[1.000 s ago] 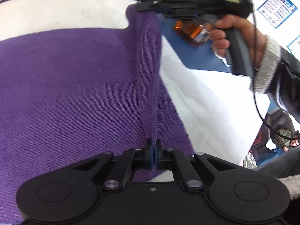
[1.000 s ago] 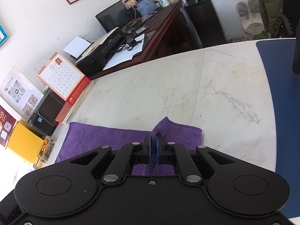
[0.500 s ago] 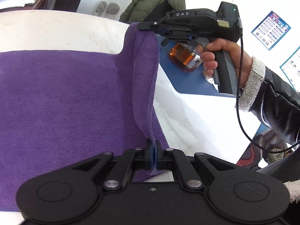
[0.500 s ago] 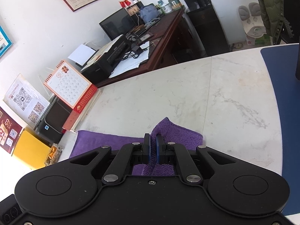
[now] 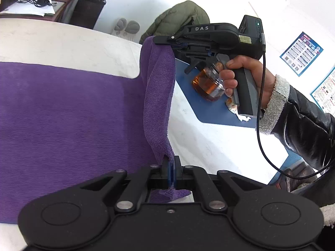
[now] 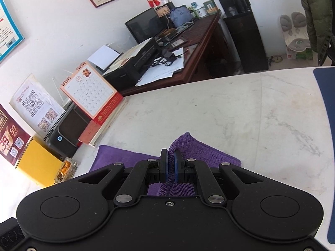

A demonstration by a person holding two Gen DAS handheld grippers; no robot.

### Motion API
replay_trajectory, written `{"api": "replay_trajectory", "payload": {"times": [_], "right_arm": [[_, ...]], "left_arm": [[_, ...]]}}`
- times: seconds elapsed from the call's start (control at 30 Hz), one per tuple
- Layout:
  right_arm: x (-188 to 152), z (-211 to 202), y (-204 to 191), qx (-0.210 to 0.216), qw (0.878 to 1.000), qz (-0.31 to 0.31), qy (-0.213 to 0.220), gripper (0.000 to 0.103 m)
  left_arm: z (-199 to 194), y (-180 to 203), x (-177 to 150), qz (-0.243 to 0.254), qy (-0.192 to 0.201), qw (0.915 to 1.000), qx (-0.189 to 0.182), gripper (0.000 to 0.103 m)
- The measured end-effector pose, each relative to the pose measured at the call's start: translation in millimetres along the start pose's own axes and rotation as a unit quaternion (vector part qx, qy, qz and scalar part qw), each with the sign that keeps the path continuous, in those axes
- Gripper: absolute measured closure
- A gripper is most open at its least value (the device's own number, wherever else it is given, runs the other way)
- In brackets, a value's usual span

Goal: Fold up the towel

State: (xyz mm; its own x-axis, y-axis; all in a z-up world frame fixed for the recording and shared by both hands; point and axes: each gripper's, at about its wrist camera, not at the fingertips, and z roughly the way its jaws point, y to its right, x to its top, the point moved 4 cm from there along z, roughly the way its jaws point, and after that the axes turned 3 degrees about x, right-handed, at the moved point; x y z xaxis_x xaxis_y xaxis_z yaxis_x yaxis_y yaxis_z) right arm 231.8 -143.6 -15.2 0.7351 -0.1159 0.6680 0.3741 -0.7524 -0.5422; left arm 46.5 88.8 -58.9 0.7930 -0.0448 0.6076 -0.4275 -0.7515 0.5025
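One purple towel (image 5: 69,115) on marble tabletop (image 6: 209,108); two grippers, left gripper (image 5: 171,168) and right gripper (image 6: 171,163), fingers each clamped on a lifted corner

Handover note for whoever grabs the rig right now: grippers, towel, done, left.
Left gripper: shut on the near corner of the purple towel.
Right gripper: shut on the far corner of the same edge; the left wrist view shows it lifted above the table.
Towel: mostly flat on the marble table, with the edge strung between the two grippers raised off the surface.
Nearby: a glass jar of amber liquid on a blue mat, just past the raised edge.
Done: both corners gripped, edge lifted.
Left: carry the edge across to the opposite side, lay it down, release. No fold is made yet.
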Motion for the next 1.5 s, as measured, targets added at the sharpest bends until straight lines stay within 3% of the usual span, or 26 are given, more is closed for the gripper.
{"api": "replay_trajectory", "payload": {"times": [0.73,1.13,1.5], "right_arm": [[-10.4,76.3,-66.0,0.002,0.999,-0.027,-0.019,0.098],[-8.4,105.7,-91.9,0.015,0.998,-0.047,-0.040,0.098],[-0.5,125.5,-111.3,0.031,0.996,-0.071,-0.053,0.098]], "left_arm": [[-30.5,-65.7,-8.9,-0.037,0.017,0.9989,0.024,0.101],[-49.5,-74.3,-4.1,-0.027,0.030,0.9970,0.066,0.101],[-59.3,-78.2,-1.4,-0.012,0.031,0.9909,0.130,0.101]]}}
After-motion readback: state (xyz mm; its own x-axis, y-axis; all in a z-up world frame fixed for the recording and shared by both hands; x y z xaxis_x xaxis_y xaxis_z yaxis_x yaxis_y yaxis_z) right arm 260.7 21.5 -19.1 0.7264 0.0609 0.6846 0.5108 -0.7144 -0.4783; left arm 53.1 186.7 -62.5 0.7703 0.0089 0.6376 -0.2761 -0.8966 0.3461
